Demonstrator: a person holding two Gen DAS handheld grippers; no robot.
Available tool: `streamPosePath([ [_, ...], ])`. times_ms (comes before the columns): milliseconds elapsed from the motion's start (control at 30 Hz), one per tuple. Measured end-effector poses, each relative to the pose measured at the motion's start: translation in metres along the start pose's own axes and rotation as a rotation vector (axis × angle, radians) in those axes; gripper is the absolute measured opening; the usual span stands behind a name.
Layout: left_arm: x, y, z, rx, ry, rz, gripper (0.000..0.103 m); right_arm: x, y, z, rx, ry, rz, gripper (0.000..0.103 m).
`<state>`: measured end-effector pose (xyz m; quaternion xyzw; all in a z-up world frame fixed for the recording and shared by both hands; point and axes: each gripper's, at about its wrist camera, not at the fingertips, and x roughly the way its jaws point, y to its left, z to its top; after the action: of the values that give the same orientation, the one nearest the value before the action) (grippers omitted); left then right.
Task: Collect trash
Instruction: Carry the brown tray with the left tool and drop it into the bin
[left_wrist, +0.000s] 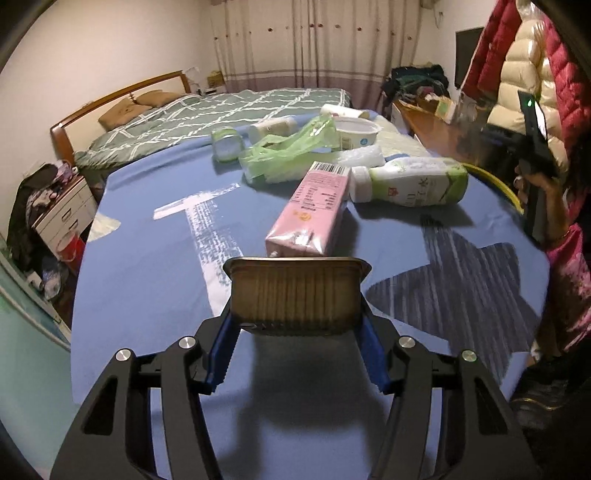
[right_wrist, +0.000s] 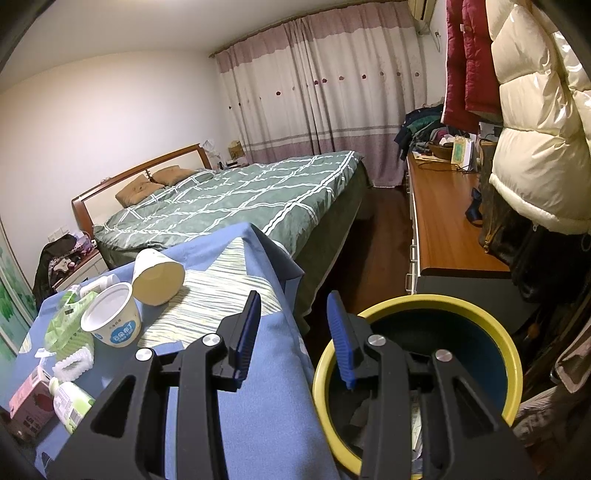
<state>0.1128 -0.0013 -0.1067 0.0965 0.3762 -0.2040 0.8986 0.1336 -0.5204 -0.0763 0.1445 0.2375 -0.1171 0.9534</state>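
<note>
Two views | left gripper (left_wrist: 295, 325) grasping brown tray (left_wrist: 295, 295) | right gripper (right_wrist: 293, 332) released, yellow bin (right_wrist: 417, 369) only here

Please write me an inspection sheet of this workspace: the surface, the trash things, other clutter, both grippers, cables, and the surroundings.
Surface: blue tablecloth covers the table.
Job's things: brown ribbed tray; pink carton lying flat; white-green bottle on its side; green plastic bag; white pudding cup upright; paper cup tipped over; yellow-rimmed bin beside the table.
Clutter: nothing seen.
Grippers: left gripper shut on the tray; right gripper open, empty, above the table edge.
Cables: black cable on the sideboard.
Surroundings: bed, curtains, hanging jackets.
</note>
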Motion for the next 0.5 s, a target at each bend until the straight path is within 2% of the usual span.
streamPosePath([
  [167, -0.029, -0.016, 0.007, -0.017, -0.074, 0.0, 0.058, -0.005, -0.004, 0.0, 0.02, -0.03, 0.0, 0.036],
  [267, -0.038, -0.033, 0.024, -0.007, -0.116, -0.015, 0.058, -0.014, -0.014, -0.001, 0.056, -0.034, 0.02, 0.036],
  [400, -0.034, -0.062, 0.055, 0.042, -0.141, -0.067, 0.058, -0.036, -0.038, 0.0, 0.11, -0.04, 0.018, 0.036],
  [500, -0.018, -0.091, 0.083, 0.078, -0.154, -0.153, 0.058, -0.062, -0.057, 0.0, 0.118, -0.08, -0.015, 0.036],
])
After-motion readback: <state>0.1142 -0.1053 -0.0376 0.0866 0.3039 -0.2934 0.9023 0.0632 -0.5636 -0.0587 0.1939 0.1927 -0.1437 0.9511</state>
